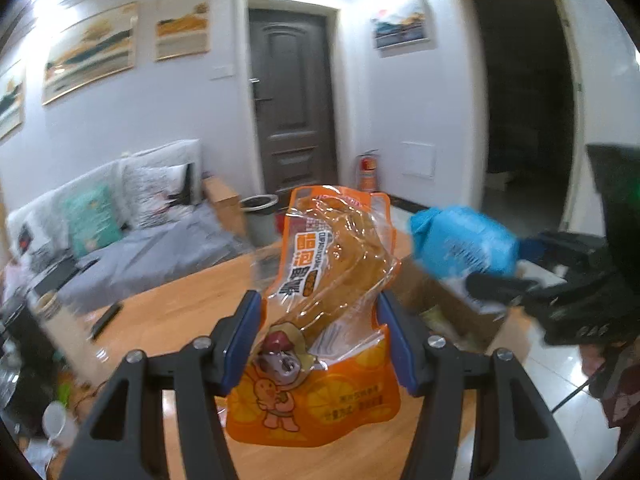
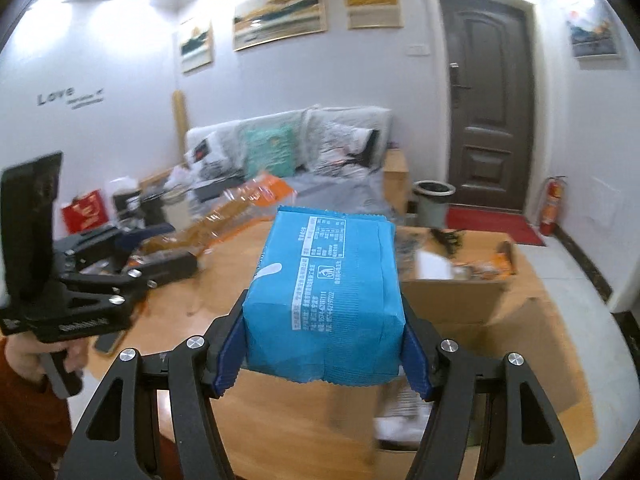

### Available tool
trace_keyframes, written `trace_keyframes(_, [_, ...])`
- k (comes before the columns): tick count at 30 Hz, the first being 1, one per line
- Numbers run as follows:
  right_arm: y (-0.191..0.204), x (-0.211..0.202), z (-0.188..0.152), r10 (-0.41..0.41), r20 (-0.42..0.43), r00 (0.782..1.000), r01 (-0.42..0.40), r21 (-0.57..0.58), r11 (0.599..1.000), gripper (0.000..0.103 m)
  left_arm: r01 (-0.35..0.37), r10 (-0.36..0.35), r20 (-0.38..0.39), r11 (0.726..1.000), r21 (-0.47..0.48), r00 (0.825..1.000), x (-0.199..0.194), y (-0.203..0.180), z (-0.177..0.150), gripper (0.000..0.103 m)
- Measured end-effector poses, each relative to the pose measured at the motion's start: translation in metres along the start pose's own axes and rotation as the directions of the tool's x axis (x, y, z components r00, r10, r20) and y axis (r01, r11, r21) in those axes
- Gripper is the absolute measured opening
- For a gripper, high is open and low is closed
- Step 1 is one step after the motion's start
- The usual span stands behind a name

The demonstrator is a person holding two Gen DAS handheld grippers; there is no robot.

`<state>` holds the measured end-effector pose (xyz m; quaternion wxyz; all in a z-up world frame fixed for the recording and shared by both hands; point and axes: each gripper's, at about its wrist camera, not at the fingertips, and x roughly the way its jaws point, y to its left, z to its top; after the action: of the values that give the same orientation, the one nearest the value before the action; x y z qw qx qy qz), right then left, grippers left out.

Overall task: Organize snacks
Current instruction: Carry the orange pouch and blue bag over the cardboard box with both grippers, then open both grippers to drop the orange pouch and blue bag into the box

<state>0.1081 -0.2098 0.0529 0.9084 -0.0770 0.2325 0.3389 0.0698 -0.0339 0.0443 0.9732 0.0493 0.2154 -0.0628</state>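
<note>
My left gripper [image 1: 320, 320] is shut on an orange and clear snack bag [image 1: 324, 280] with a cartoon rabbit, held upright above the wooden table [image 1: 168, 320]. My right gripper [image 2: 324, 340] is shut on a blue snack pack [image 2: 326, 292], its blue pads pressing both sides, also lifted over the table. In the left wrist view the blue snack pack [image 1: 464, 240] and right gripper show blurred at the right. In the right wrist view the left gripper [image 2: 168, 256] with the orange bag [image 2: 244, 204] shows at the left, held by a hand [image 2: 36, 354].
An open cardboard box [image 2: 460, 280] with snack packets inside stands at the table's right side. A dark remote [image 1: 106, 320] lies on the table. Beyond are a sofa [image 1: 120, 220] with cushions, a bin [image 2: 434, 200], a fire extinguisher [image 2: 552, 204] and a dark door [image 1: 296, 100].
</note>
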Motion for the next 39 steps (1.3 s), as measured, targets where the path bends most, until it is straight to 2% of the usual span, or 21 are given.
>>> trace_keyframes(4, [-0.033, -0.008, -0.007, -0.054, -0.031, 0.998, 0.055, 0.034, 0.998, 0.063, 0.1, -0.1, -0.017, 0.994, 0.048, 0.995, 0.027, -0.04, 0.022, 0.056])
trace_keyframes(6, [-0.048, -0.008, -0.014, -0.077, -0.052, 0.996, 0.079, 0.048, 0.996, 0.063, 0.169, -0.166, -0.057, 0.984, 0.055, 0.985, 0.044, -0.059, 0.027, 0.056])
trace_keyframes(11, [-0.083, 0.003, -0.035, -0.092, -0.115, 0.989, 0.103, 0.09, 0.991, 0.063, 0.236, -0.215, -0.185, 0.967, 0.097, 0.959, 0.09, -0.098, 0.026, 0.056])
trace_keyframes(16, [-0.103, 0.025, -0.057, -0.089, -0.184, 0.979, 0.108, 0.095, 0.99, 0.063, 0.227, -0.187, -0.29, 0.967, 0.111, 0.939, 0.127, -0.112, 0.016, 0.057])
trace_keyframes(19, [-0.113, 0.04, -0.066, -0.087, -0.221, 0.971, 0.109, 0.091, 0.99, 0.063, 0.238, -0.177, -0.358, 0.962, 0.134, 0.917, 0.146, -0.126, 0.009, 0.058])
trace_keyframes(25, [-0.124, 0.066, -0.076, -0.086, -0.285, 0.955, 0.105, 0.051, 0.993, 0.064, 0.255, -0.171, -0.398, 0.952, 0.17, 0.901, 0.16, -0.14, 0.009, 0.061])
trace_keyframes(28, [-0.119, 0.065, -0.078, -0.109, -0.281, 0.953, 0.116, 0.008, 0.993, 0.069, 0.259, -0.162, -0.415, 0.947, 0.19, 0.895, 0.165, -0.142, 0.006, 0.062])
trace_keyframes(30, [-0.115, 0.058, -0.078, -0.124, -0.261, 0.957, 0.124, -0.016, 0.992, 0.084, 0.271, -0.172, -0.43, 0.945, 0.181, 0.886, 0.166, -0.143, 0.004, 0.062])
trace_keyframes(34, [-0.113, 0.047, -0.079, -0.154, -0.261, 0.953, 0.149, -0.038, 0.988, 0.087, 0.307, -0.216, -0.468, 0.943, 0.129, 0.857, 0.169, -0.139, -0.001, 0.062])
trace_keyframes(35, [-0.113, 0.046, -0.079, -0.157, -0.26, 0.953, 0.152, -0.036, 0.988, 0.087, 0.296, -0.205, -0.465, 0.946, 0.132, 0.861, 0.169, -0.138, -0.001, 0.062])
trace_keyframes(37, [-0.115, 0.042, -0.081, -0.15, -0.274, 0.95, 0.147, -0.034, 0.989, 0.088, 0.251, -0.156, -0.447, 0.954, 0.162, 0.881, 0.166, -0.137, 0.002, 0.062])
trace_keyframes(39, [-0.115, 0.038, -0.081, -0.154, -0.266, 0.952, 0.149, -0.039, 0.988, 0.088, 0.251, -0.166, -0.437, 0.957, 0.144, 0.884, 0.162, -0.133, 0.007, 0.064])
